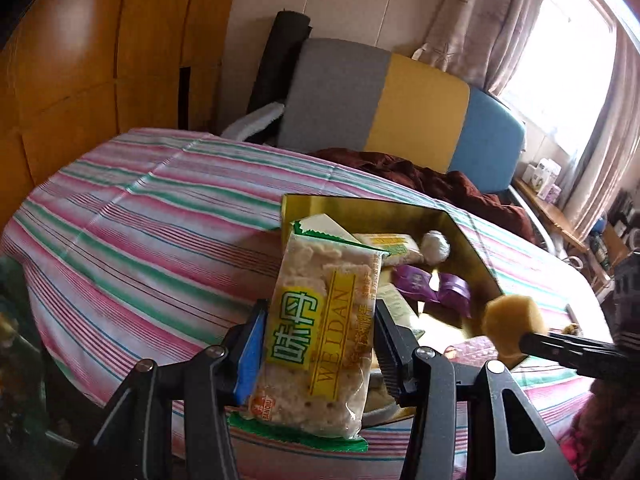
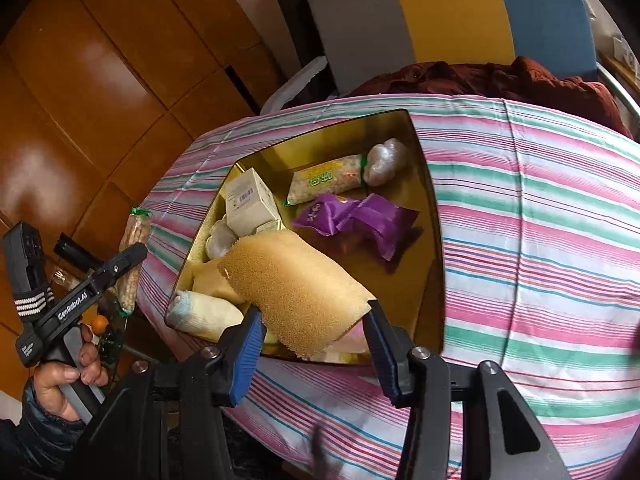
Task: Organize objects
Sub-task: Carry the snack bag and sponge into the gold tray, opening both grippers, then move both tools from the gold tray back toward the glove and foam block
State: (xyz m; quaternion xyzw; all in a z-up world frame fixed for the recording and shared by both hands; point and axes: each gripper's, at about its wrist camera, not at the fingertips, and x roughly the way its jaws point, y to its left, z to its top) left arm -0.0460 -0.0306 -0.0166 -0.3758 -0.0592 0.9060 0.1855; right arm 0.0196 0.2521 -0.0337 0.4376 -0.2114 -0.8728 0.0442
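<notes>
My left gripper (image 1: 320, 332) is shut on a clear cracker packet (image 1: 320, 332) with yellow-green label, held upright near the left front of a gold tin box (image 1: 472, 248). The packet also shows in the right wrist view (image 2: 134, 264), left of the box. My right gripper (image 2: 312, 332) is shut on a tan sponge (image 2: 296, 288), held over the near end of the gold box (image 2: 434, 240). The sponge also shows in the left wrist view (image 1: 512, 326). Inside the box lie purple snack packets (image 2: 356, 216), another cracker packet (image 2: 324, 180), a white carton (image 2: 248, 204) and white wrapped balls (image 2: 386, 160).
The box sits on a round table with a pink, green and white striped cloth (image 2: 540, 240). A grey, yellow and blue chair back (image 1: 400, 120) with a dark red cloth (image 1: 440, 180) stands behind the table. Wooden cabinets (image 1: 80, 80) are to the left.
</notes>
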